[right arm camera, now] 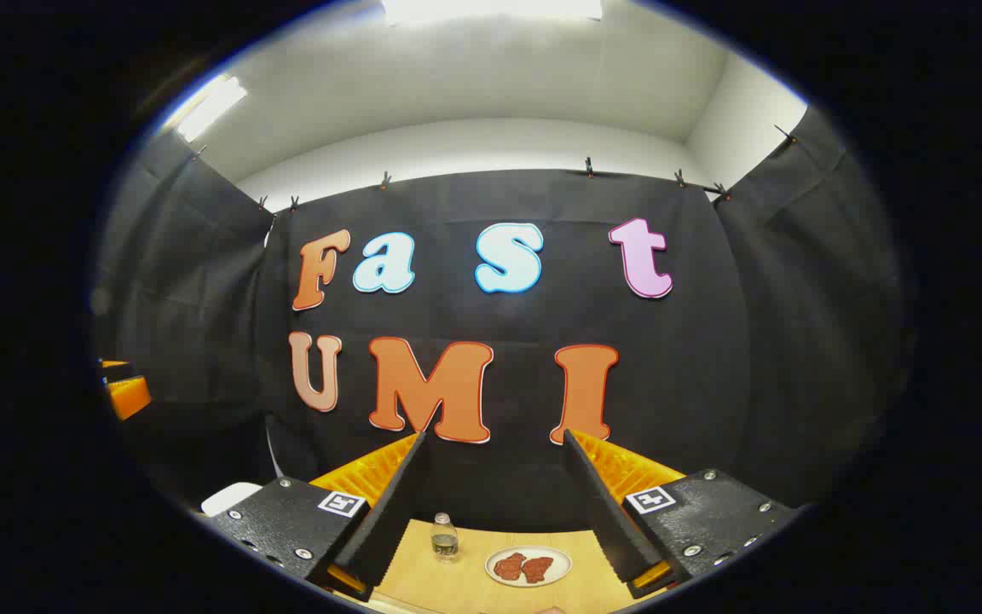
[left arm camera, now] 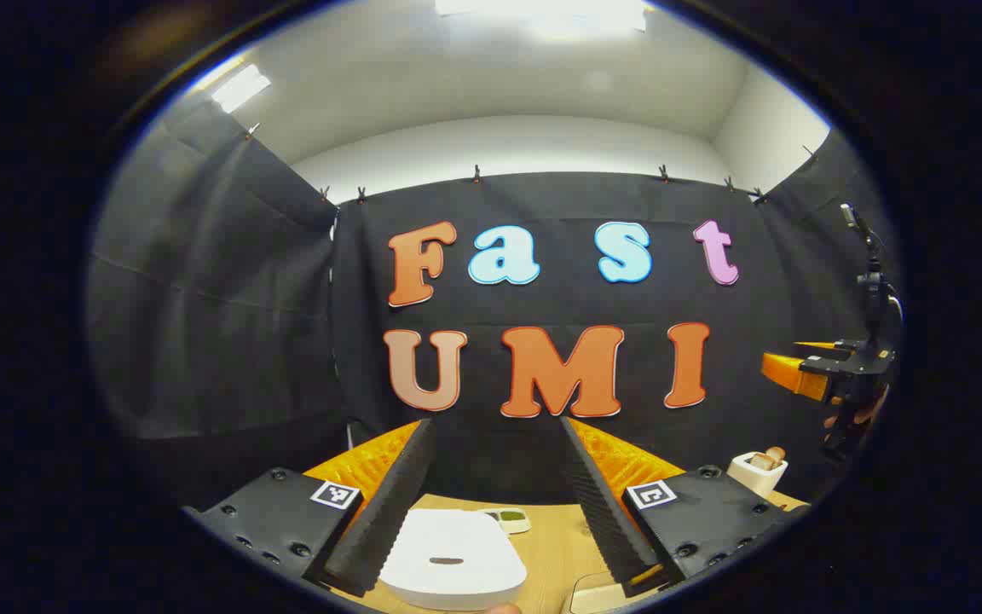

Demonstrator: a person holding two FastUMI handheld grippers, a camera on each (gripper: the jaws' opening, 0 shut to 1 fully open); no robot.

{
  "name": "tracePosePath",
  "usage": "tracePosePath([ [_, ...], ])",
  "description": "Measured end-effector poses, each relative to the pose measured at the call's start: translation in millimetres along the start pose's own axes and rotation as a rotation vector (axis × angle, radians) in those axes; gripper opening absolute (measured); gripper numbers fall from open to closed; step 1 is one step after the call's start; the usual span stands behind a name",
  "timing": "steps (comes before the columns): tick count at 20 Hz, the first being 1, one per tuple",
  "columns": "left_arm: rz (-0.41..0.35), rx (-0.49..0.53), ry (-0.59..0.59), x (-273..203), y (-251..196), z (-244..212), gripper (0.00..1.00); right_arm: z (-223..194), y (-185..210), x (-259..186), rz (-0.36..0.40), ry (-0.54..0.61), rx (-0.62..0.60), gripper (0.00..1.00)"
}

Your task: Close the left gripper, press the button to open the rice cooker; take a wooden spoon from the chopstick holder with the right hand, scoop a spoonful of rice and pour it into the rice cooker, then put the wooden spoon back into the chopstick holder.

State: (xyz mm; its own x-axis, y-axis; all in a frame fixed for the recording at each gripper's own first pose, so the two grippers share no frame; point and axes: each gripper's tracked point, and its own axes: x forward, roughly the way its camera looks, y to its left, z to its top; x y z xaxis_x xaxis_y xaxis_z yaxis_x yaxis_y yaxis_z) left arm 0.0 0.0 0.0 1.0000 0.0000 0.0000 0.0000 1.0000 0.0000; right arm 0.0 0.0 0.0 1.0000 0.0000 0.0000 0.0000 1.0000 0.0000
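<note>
Rice cooker (left arm camera: pixel 453 558) sits lid-down between the left tool (left arm camera: pixel 491 503) fingers — both tools spread, right tool (right arm camera: pixel 495 512) too.

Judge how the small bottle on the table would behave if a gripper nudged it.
The bottle stands upright, narrow and taller than wide, so a nudge near the cap would probably tip it. It looks clear with only a little liquid, so likely light and easy to slide. On its side, it might roll toward the plate.

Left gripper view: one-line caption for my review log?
Open left gripper poised above the closed white rice cooker on the wooden table.
</note>
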Motion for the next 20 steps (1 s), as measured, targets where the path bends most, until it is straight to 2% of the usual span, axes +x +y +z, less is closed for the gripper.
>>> tracePosePath([
  [2, -0.041, -0.034, 0.048, 9.3, 8.5, -11.3, 0.99, -0.8, 23.1, -4.1, -0.002, 0.008, 0.007, 0.95],
  [3, -0.053, -0.048, 0.063, 11.1, 12.5, -14.2, 0.98, -1.7, 29.7, -7.1, -0.001, 0.008, 0.008, 0.99],
  [6, -0.084, -0.124, 0.066, 13.2, 9.8, -13.3, 0.97, -8.8, 35.6, -11.7, 0.018, 0.03, -0.013, 0.96],
  [7, -0.058, -0.135, 0.062, 16.0, 13.3, -14.5, 0.99, -9.5, 33.2, -11.7, 0.031, 0.035, -0.022, 0.99],
  [10, -0.018, -0.135, 0.068, 15.0, 11.2, -19.5, 1.0, -4.4, 14.5, -8.9, 0.043, 0.026, -0.041, 0.99],
  [11, -0.002, -0.125, 0.071, 15.3, 9.5, -22.0, 1.0, -4.1, 9.6, -9.0, 0.049, 0.018, -0.065, 0.96],
  [13, 0.026, -0.061, 0.066, 13.6, 6.4, -22.9, 1.0, -5.6, 3.4, -9.7, 0.061, 0.008, -0.093, 0.99],
  [15, 0.039, -0.023, 0.05, 9.8, -1.1, -14.2, 1.0, -9.8, 3.0, -10.4, 0.082, 0.006, -0.079, 0.99],
  [16, 0.043, -0.019, 0.049, 9.7, -2.2, -12.5, 1.0, -12.1, 0.4, -9.4, 0.089, 0.009, -0.068, 0.96],
  [19, 0.091, -0.026, 0.064, 12.8, 10.5, -14.8, 0.99, -21.5, -11.7, -9.6, 0.085, 0.028, -0.041, 0.99],
  [20, 0.104, -0.029, 0.081, 14.4, 15.4, -17.4, 0.99, -23.6, -16.2, -10.7, 0.079, 0.031, -0.035, 0.96],
])
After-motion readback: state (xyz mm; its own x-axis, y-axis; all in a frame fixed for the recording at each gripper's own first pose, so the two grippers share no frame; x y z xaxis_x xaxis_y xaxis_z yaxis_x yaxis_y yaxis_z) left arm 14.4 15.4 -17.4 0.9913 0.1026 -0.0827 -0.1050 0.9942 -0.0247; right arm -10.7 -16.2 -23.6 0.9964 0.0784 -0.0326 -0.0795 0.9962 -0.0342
